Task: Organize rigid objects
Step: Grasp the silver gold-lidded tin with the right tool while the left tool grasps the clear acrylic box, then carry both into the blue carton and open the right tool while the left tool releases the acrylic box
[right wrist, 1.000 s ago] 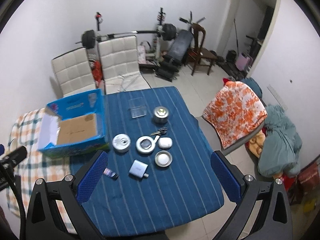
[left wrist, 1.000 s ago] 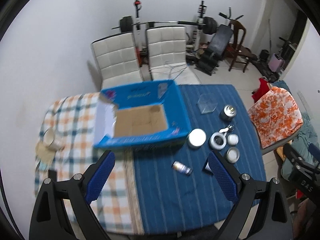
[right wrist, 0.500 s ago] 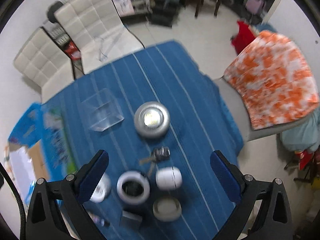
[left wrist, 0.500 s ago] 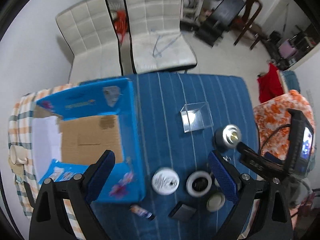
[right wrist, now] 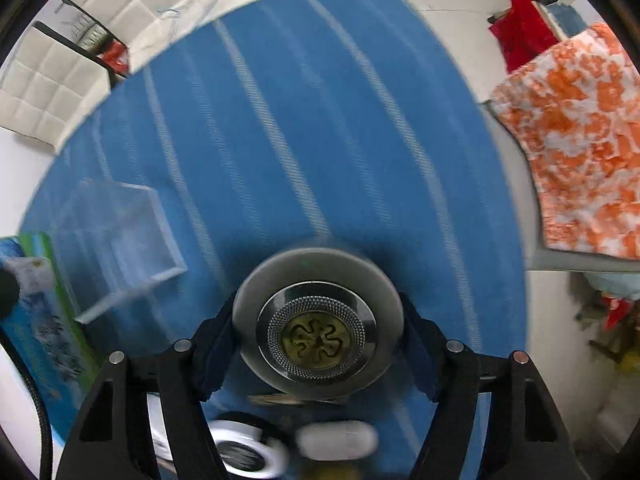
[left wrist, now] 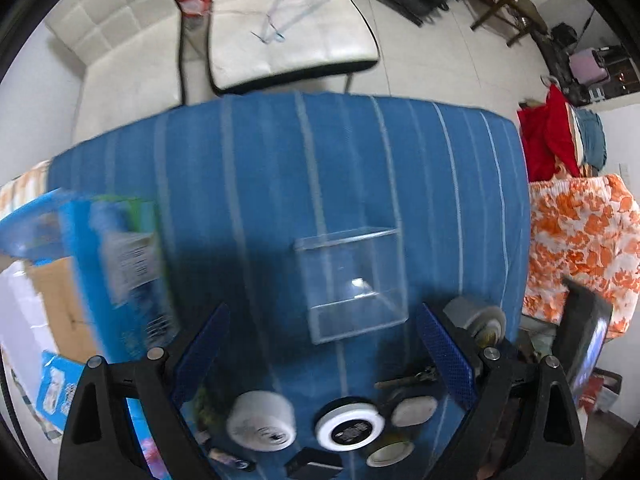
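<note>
A round metal tin [right wrist: 318, 328] with an embossed lid stands on the blue striped tablecloth [right wrist: 300, 120]. My right gripper [right wrist: 318, 340] points straight down over it, its jaws closing with the blue pads against the tin's sides. In the left wrist view the same tin [left wrist: 476, 320] sits just right of my right finger. My left gripper [left wrist: 320, 312] is open, hanging over a clear plastic box [left wrist: 352, 280] that lies between and ahead of its fingers without touching them. The clear box [right wrist: 116, 240] also shows left of the tin.
An open blue carton [left wrist: 120, 272] stands at the left. Near me lie a white round tin [left wrist: 262, 420], a white tape ring [left wrist: 348, 428], a white oval case [left wrist: 414, 408], keys [left wrist: 408, 378] and a small tin [left wrist: 390, 450]. White chairs [left wrist: 288, 40] stand beyond the table.
Both grippers came down toward the table and tilted to point straight down. The right jaws narrowed around the metal tin. The left gripper moved over the clear box.
</note>
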### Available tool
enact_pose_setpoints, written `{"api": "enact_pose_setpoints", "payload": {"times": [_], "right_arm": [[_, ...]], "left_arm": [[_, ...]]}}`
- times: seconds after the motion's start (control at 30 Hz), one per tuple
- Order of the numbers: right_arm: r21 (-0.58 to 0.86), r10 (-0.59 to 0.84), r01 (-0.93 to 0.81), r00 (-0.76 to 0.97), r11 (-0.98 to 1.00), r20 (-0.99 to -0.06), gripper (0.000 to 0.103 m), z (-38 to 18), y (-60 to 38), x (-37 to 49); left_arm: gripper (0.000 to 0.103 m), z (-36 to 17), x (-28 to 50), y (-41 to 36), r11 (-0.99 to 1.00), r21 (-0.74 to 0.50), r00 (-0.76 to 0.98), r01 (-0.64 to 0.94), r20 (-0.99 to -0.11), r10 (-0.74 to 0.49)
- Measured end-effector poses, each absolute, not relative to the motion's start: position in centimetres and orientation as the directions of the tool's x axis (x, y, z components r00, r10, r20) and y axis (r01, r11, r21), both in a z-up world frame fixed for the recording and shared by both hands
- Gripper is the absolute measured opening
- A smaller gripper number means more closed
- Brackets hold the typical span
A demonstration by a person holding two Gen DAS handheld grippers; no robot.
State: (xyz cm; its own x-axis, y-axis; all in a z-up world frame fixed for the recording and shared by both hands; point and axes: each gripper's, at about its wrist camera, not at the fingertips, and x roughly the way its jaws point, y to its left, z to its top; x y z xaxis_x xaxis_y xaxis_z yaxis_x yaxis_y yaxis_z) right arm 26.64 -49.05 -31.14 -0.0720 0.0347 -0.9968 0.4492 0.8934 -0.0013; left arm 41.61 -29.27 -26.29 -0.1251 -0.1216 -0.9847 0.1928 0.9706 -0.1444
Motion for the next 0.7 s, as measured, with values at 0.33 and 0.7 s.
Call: {"api": "enact_pose_setpoints", "payload": {"times": [0.33, 0.7], "right_arm": [[0.001, 0.054, 0.445, -0.108, 0.896, -0.993, 0.075, -31.2, -50.7, 26.2], [-0.051, -0.009, 0.396, -0.106, 0.917, -0.994, 0.073, -30.8, -49.3, 26.3]], "left_arm": [[0.095, -32.4, 43.3, -33.6, 0.954, -0.087, -0.209, 0.285, -0.978, -0.027], [0.066, -31.4, 42.6, -31.3, 0.958, -0.083, -0.122, 0.275, -0.991, -0.051]]}}
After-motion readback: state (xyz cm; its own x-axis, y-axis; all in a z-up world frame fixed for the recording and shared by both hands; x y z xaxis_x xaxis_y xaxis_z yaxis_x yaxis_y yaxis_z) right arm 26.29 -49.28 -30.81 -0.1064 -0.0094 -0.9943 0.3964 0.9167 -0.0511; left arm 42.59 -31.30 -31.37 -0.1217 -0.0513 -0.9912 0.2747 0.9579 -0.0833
